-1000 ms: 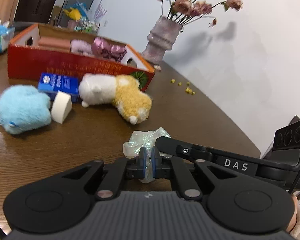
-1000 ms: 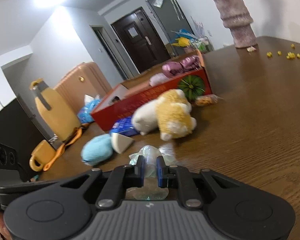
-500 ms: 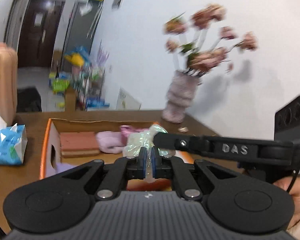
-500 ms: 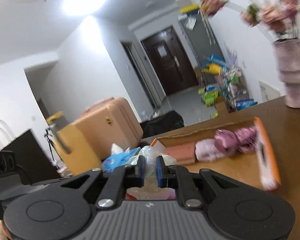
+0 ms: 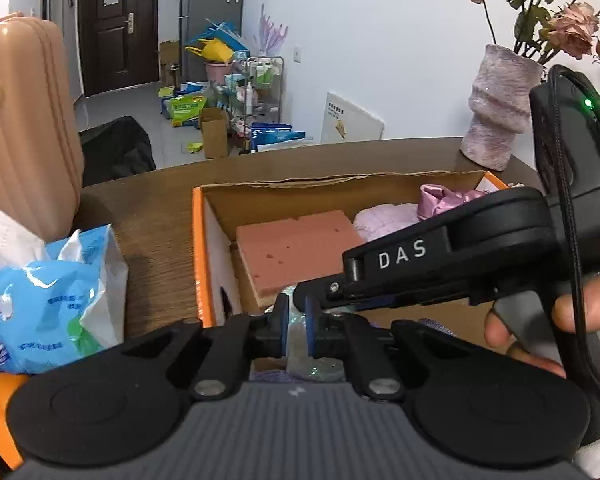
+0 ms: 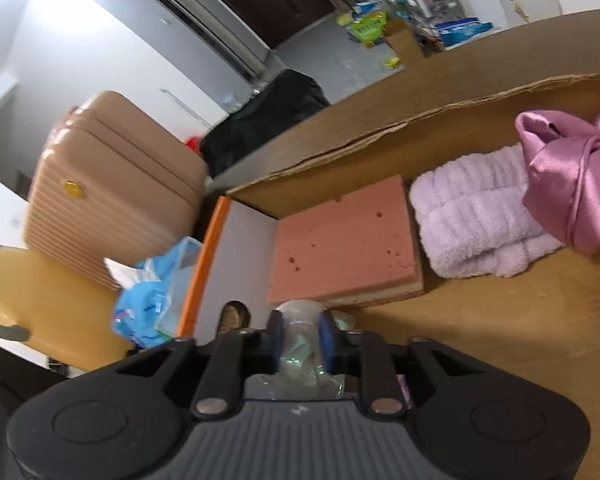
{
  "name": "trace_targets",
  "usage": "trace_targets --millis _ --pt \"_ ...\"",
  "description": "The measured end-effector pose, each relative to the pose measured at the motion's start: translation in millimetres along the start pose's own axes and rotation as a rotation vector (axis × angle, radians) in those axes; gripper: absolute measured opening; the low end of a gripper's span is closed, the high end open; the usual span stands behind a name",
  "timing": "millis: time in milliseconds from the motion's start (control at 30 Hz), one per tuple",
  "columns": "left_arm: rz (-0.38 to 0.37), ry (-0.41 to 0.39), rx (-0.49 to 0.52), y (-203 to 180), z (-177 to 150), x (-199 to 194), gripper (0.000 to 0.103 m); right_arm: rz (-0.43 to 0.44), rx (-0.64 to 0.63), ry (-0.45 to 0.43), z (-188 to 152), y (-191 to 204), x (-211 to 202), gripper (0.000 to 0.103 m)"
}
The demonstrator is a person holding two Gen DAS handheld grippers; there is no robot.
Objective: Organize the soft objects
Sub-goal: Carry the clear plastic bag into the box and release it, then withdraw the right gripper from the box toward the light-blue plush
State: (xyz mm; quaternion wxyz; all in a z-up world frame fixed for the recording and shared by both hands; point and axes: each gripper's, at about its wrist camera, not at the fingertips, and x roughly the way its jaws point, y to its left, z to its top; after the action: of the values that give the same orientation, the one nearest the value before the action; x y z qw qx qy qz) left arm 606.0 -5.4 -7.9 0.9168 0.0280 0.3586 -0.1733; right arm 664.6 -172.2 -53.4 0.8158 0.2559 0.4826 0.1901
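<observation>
Holding a crinkly clear bag point(image 6: 300, 344) together, the left gripper point(image 5: 296, 330) and the right gripper point(image 6: 299, 338) each squeezed it between their fingers; the bag hung over the near end of the cardboard box point(image 6: 480, 312); inside lay a pink sponge point(image 6: 340, 244), a fluffy purple towel point(image 6: 472, 224) and a shiny pink cloth point(image 6: 568, 188); a blue tissue pack point(image 5: 44, 300) sat beside the box.

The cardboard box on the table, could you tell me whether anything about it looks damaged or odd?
Yes. The cardboard box has a ragged, torn back edge, as if a flap was ripped off. Inside, the pink sponge, lilac towel and satin pouch lie tidily.
</observation>
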Motion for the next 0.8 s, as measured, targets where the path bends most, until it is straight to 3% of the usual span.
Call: trace_targets --millis 33,133,267,300,367,400,467,533,567,800 --pt "0.012 0.004 -0.009 1.0 1.3 -1.7 0.009 0.003 -0.007 0.002 0.9 1.9 -3.3 0.036" --pt "0.041 -0.005 -0.037 7.1 4.0 -25.7 0.013 -0.027 -0.034 -0.039 -3.8 7.4 -34.6 0.037" --pt "0.101 -0.104 -0.033 6.7 9.3 -90.3 0.047 -0.121 -0.187 -0.162 -9.7 23.0 -118.9 0.041" --pt "0.120 -0.134 -0.030 5.0 8.8 -108.3 0.048 -0.169 -0.243 -0.200 -15.1 27.0 -146.8 0.043" --pt "0.159 -0.177 -0.024 0.2 6.0 -146.7 0.055 -0.249 -0.326 -0.274 -29.0 31.8 -191.6 0.058" --pt "0.181 -0.202 -0.030 -3.0 2.5 -164.8 0.065 -0.292 -0.369 -0.329 -39.5 31.9 -219.6 0.062" --pt "0.222 -0.289 -0.026 -12.3 -9.6 -202.1 0.080 -0.332 -0.419 -0.455 -61.5 28.4 -263.0 0.080" --pt "0.256 -0.387 0.011 -26.6 -24.1 -232.5 0.084 -0.349 -0.435 -0.619 -88.1 19.8 -301.2 0.097" --pt "0.263 -0.410 0.035 -35.1 -27.9 -243.7 0.088 -0.362 -0.427 -0.658 -96.6 16.6 -313.1 0.097" --pt "0.237 -0.473 0.041 -70.9 -45.8 -290.2 0.090 -0.334 -0.378 -0.715 -136.7 15.0 -361.7 0.096"
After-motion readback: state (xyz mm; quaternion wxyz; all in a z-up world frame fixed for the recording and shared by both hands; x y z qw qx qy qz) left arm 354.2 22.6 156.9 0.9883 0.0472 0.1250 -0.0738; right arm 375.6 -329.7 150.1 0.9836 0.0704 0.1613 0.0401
